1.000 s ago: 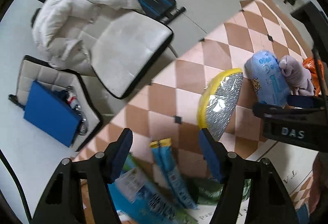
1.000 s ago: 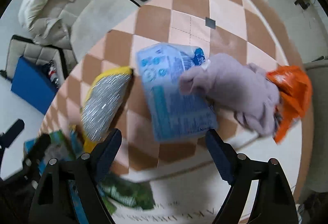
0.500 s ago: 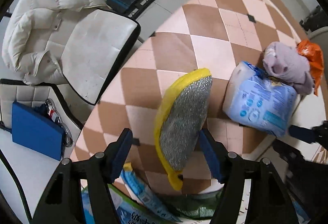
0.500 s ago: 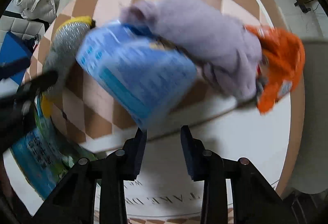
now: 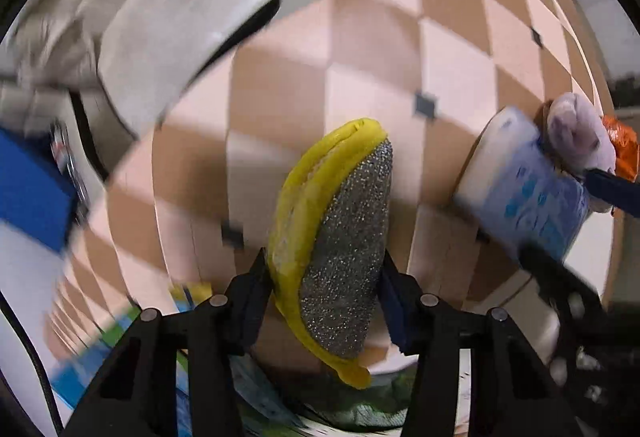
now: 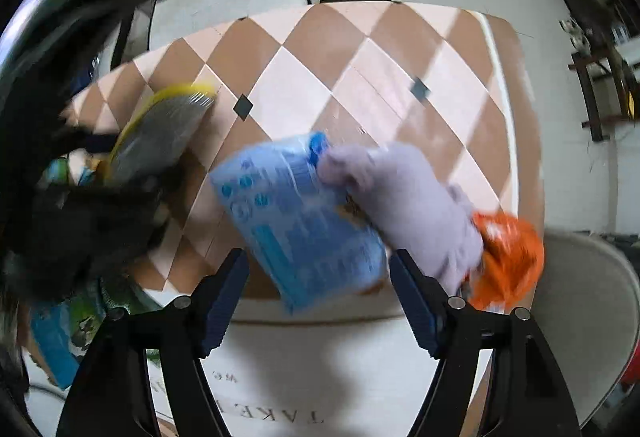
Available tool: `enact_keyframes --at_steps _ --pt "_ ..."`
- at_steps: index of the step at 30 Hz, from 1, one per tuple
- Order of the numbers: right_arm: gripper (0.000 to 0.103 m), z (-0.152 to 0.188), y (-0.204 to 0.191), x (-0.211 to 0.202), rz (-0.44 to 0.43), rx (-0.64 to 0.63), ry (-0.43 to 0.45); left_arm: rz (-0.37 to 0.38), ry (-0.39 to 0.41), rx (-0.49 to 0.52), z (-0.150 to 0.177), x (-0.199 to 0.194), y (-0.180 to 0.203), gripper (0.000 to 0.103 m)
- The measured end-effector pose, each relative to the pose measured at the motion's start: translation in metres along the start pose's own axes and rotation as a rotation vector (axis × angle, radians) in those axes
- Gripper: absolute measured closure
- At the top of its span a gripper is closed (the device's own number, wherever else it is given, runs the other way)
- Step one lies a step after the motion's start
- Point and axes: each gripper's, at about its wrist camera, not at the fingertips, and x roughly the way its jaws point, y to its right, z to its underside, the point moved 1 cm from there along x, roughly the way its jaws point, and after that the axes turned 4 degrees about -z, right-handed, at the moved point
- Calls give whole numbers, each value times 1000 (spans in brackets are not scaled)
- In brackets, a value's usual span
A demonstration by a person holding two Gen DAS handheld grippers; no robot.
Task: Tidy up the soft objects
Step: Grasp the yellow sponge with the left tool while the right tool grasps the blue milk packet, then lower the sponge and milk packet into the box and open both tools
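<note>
A yellow sponge with a silver scouring face (image 5: 340,237) stands on edge on the checkered table (image 5: 280,97). My left gripper (image 5: 324,277) points down over it, jaws closing, with both pads touching its sides. In the right wrist view the same sponge (image 6: 160,133) lies at the left, beside the dark blur of the left gripper. My right gripper (image 6: 318,265) is opening. A blue plastic pack (image 6: 304,221) lies between its wide jaws and the pads do not touch it. A lilac cloth (image 6: 408,197) and an orange bag (image 6: 508,257) lie against the pack's right side.
Green and blue packets (image 6: 60,333) lie at the table's near left. A white mat with printed letters (image 6: 320,377) covers the near edge. A white padded chair (image 5: 180,17) stands beyond the table, and another pale chair (image 6: 580,317) at the right.
My left gripper came down over the sponge and its jaws narrowed onto it. My right gripper was nearly shut half a second ago and now stands wide; its view has rolled.
</note>
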Motion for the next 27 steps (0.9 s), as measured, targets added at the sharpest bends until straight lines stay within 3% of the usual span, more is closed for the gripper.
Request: enact_keyframes --at_steps 7,11,12,13,16,22,27 --pt "29 -15 -6 38 4 29 -131 20 34 -81 18 -2 -6 56" --pt "32 -20 -10 38 26 56 -112 18 49 -97 24 -2 -2 57" --pt "40 -22 -15 37 26 69 -102 15 58 -101 26 -3 -2 59" --pt "53 -18 -9 30 17 83 -95 13 71 -111 28 -6 -2 60" --pt "65 -11 -1 12 -23 125 -71 23 117 -143 38 -19 -10 61" --pt "66 25 -10 -51 -92 123 48 95 270 -234 87 -93 -33 61" --pt "66 71 -49 -112 -211 68 137 185 391 -353 168 -148 -76 61"
